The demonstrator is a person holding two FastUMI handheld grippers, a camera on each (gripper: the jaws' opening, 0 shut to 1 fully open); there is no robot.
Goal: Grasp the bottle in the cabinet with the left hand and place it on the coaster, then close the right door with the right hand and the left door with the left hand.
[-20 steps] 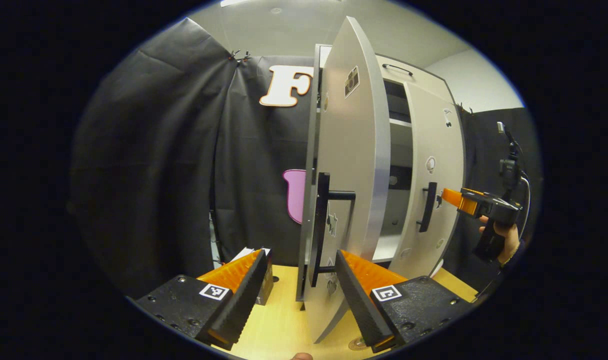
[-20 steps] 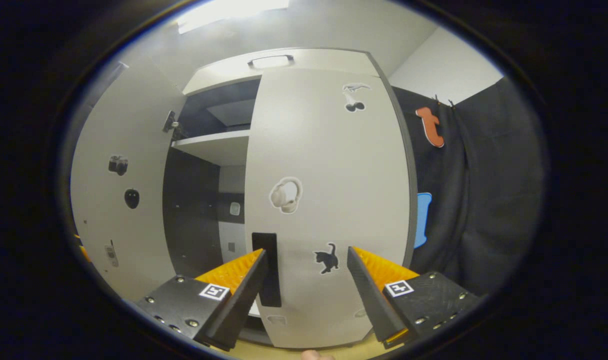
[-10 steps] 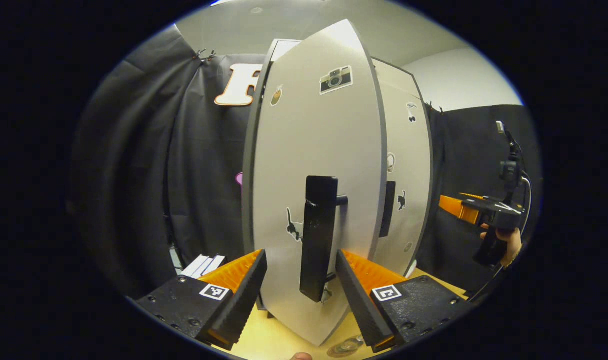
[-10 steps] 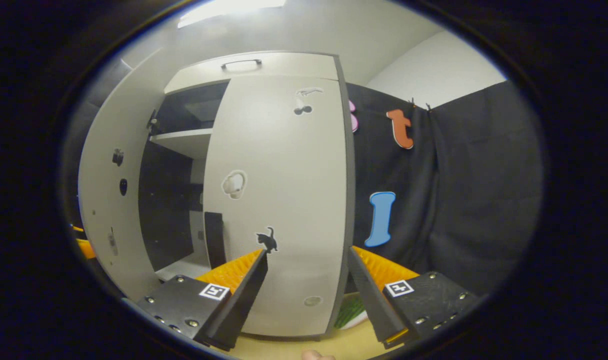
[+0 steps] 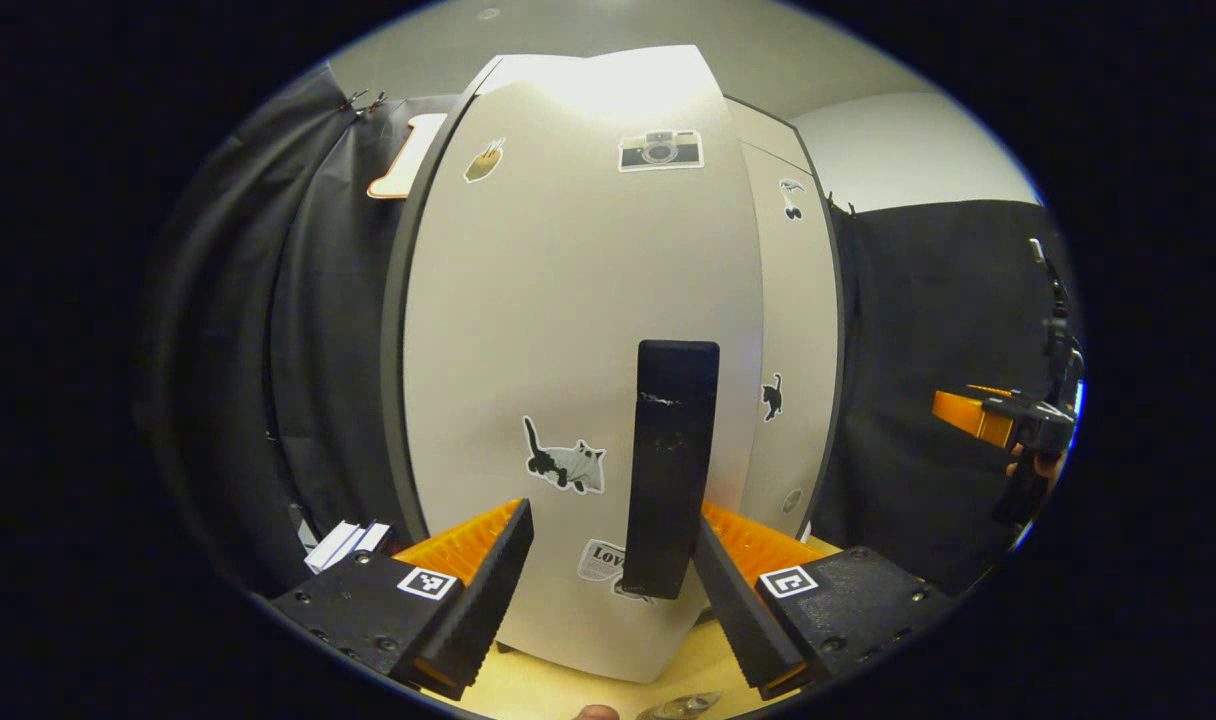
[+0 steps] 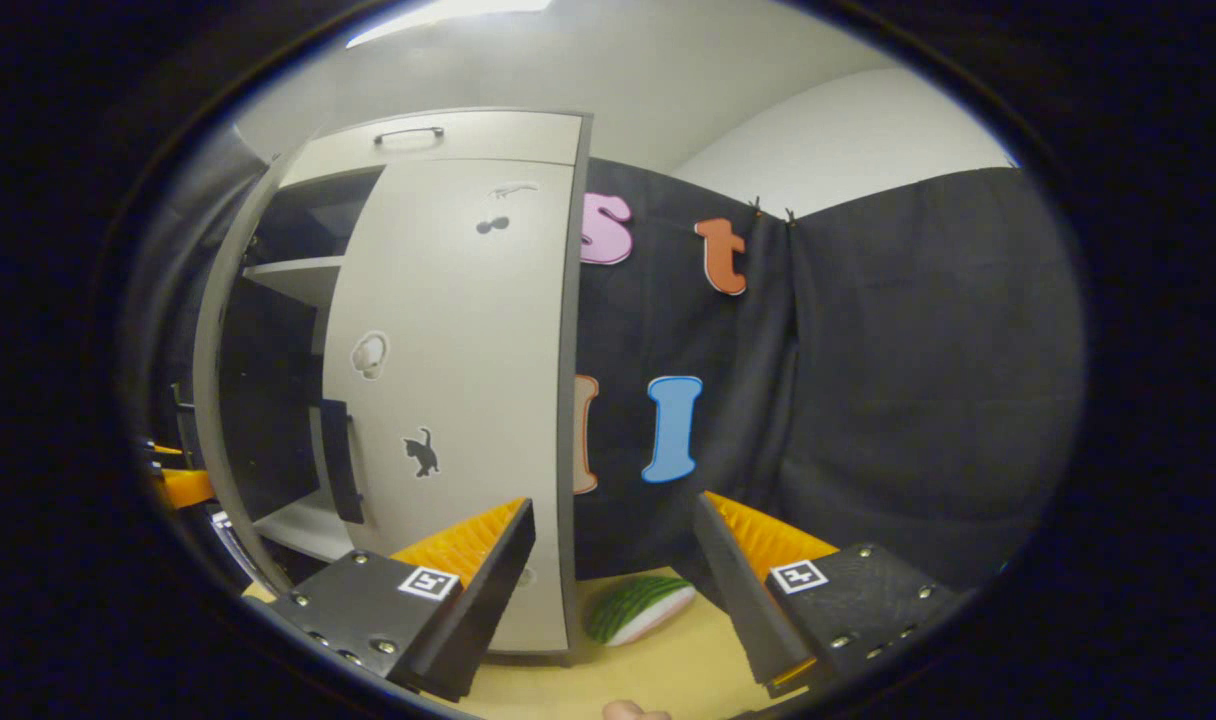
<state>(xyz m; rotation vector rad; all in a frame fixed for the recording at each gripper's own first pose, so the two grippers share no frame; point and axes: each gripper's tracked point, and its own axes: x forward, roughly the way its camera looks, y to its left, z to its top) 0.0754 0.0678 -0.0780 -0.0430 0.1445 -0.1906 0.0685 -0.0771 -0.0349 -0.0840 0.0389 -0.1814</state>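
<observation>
The cabinet's left door (image 5: 568, 320) stands almost closed in the left gripper view. Its black handle (image 5: 673, 470) rises between the fingers of my left gripper (image 5: 613, 525), close to the right-hand one. That gripper is open and grips nothing. The right door (image 5: 803, 340) lies flat against the cabinet. A clear shiny object (image 5: 680, 708) peeks in at the bottom edge; I cannot tell what it is. In the right gripper view my right gripper (image 6: 613, 520) is open and empty, off to the right of the right door (image 6: 448, 400). A narrow gap still shows the shelf (image 6: 298, 280).
A green striped, melon-like object (image 6: 638, 608) lies on the wooden table (image 6: 668, 670) beside the cabinet's right side. White flat items (image 5: 348, 540) lie left of the cabinet. A hand holds the right gripper (image 5: 978, 415) at the far right. Black cloth surrounds the booth.
The left door has swung from wide open to nearly closed, with my left gripper following it. My right gripper has drawn back and turned right, away from the right door.
</observation>
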